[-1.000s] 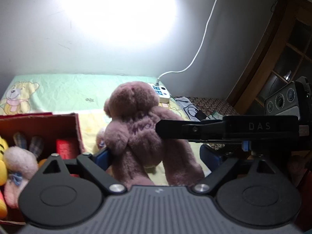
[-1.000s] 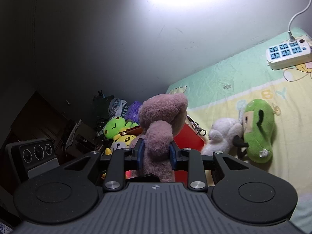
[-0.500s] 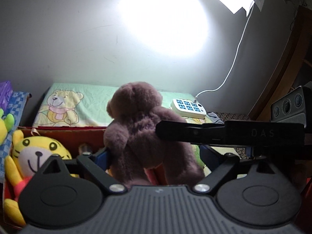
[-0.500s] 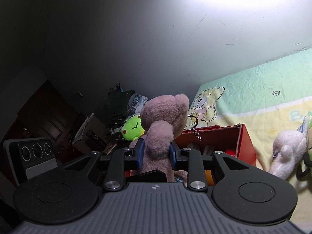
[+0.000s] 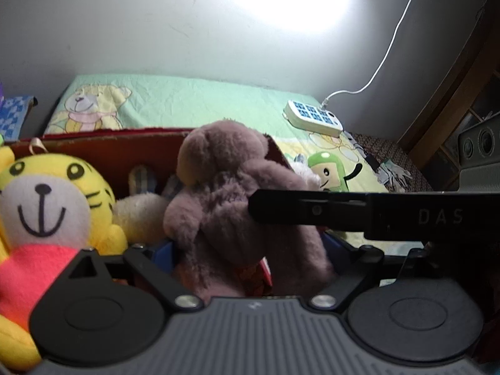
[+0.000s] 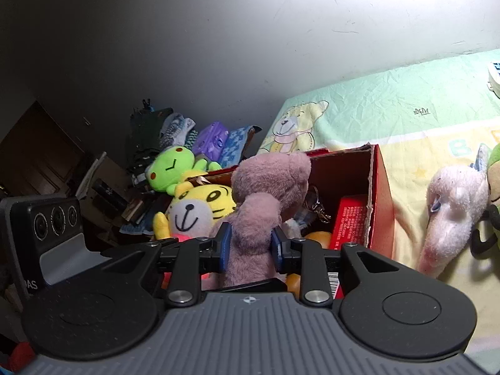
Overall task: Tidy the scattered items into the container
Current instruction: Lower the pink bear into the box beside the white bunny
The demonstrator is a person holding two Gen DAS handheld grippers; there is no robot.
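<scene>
Mauve teddy bear (image 5: 237, 193) held upright over the red box (image 6: 379, 193), gripped by both tools at once. Left gripper (image 5: 250, 253) has its blue pads set fairly wide on the bear's lower body, plush filling the gap between them; the bear's legs hang at the box's near right corner, one leg outside the wall. Right gripper (image 6: 250, 245) is clamped narrow on one limb of the same bear, blue pads (image 6: 225, 247) pressing the fur on both sides, with the bear's head above the box opening. In the left wrist view the other tool crosses in front of the bear as a black bar marked "DAS". Inside the box: a yellow tiger toy (image 5: 47, 200) in a pink top, left of the bear, and a cream plush (image 5: 140, 215) between them. Right wrist view adds what the left cannot show: a red carton (image 6: 350, 222) with white print too small to read standing against the box's right wall, a metal keyring clip (image 6: 318, 207), an orange ball (image 6: 318, 237), and a green frog toy (image 6: 170, 170) beyond the box's far left edge. A pale pink plush (image 6: 450, 212) lies on the bedsheet (image 6: 406, 100) right of the box. Left wrist view alone shows a white power strip (image 5: 312, 118) with its cable, well beyond the box, and a green toy (image 5: 328, 172) just past its right wall.
</scene>
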